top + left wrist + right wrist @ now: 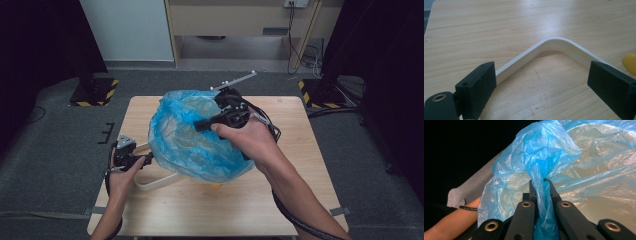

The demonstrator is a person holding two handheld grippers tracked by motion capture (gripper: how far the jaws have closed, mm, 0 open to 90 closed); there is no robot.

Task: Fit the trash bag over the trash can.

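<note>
In the high view, a blue plastic bag point(192, 135) was seen spread open over the middle of the desk point(300, 165), its mouth facing up and toward the far edge. The right claw point(226, 102) was held at the bag's far right rim, above the desk, with film gathered in it. The left claw point(142, 161) was kept low near the left edge, pointing right toward a white frame point(155, 182) that lay flat under the bag's near-left side. The left hand point(120, 177) was therefore the nearer one to the frame. Nothing could be made out inside the bag; a small yellow piece point(215, 185) lay on the desk by its near edge.

In the left gripper view, the left claw was seen wide apart and gripping nothing. The white frame point(549, 46) ran between the jaws, its bent corner ahead, its arms reaching back past both pads.

In the right gripper view, the right claw point(541, 187) was shut tight on a twisted strand of the bag point(541, 157), which rose straight ahead from the jaws.
</note>
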